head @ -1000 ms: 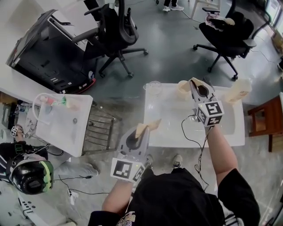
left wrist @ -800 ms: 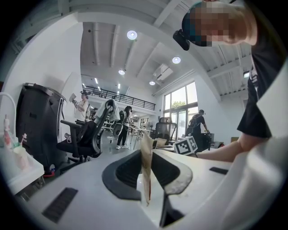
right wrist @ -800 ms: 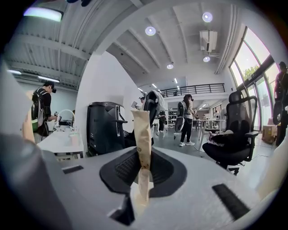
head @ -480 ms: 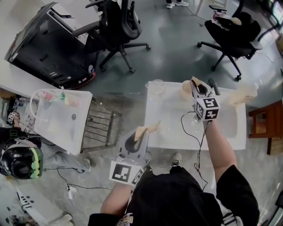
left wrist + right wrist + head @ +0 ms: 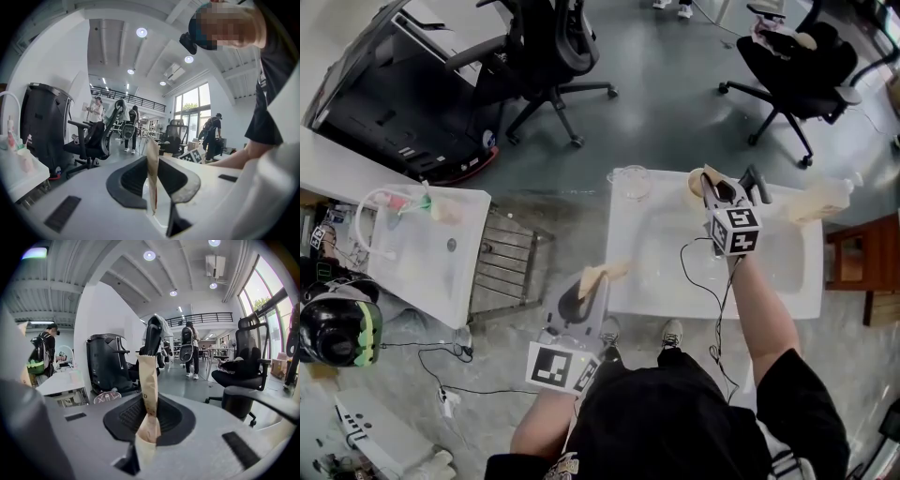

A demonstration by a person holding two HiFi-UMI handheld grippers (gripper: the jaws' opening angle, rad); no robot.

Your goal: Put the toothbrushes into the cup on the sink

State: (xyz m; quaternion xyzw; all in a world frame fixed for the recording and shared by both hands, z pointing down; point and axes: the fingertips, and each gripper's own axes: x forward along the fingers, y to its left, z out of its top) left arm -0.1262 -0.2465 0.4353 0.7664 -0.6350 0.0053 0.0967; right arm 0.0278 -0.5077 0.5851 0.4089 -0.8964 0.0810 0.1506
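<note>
**A:** Head view first. Where are the brushes?

**B:** Both are in the air, neither is in a cup. The left hand-held gripper (image 5: pixel 592 287) holds the left toothbrush (image 5: pixel 611 272) over the left edge of the sink (image 5: pixel 787 292), toward its near side. The right hand-held gripper (image 5: pixel 713 186) carries the right toothbrush (image 5: pixel 710 172) at the far rim, just beside the cream cup (image 5: pixel 693 185). A clear glass (image 5: pixel 628 180) stands further left on that rim.

**A:** How do they look?

**B:** Each is a flat, narrow sleeve of tan paper. The brush itself is hidden inside.

**A:** And the left gripper view?

**B:** The jaws are narrow and pinch the lower part of the sleeve, which stands upright, edge-on to the camera. I judge it very light, with a stiff handle under thin paper that creases and may slide. So the hold belongs low on the sleeve, over the handle, leaving the long end free to enter the cup.

**A:** The right gripper view?

**B:** Narrow again, though these jaws have just been opening a little. The sleeve is between them, upright, its crumpled foot looking gripped, with small dark print on its face. The glass's rim shows low to the left, and the cream cup is out of this view.

**A:** Any risk?

**B:** So thin a thing can pivot or slip in a loose grip. It should hang upright above the cup's mouth before release.
</note>
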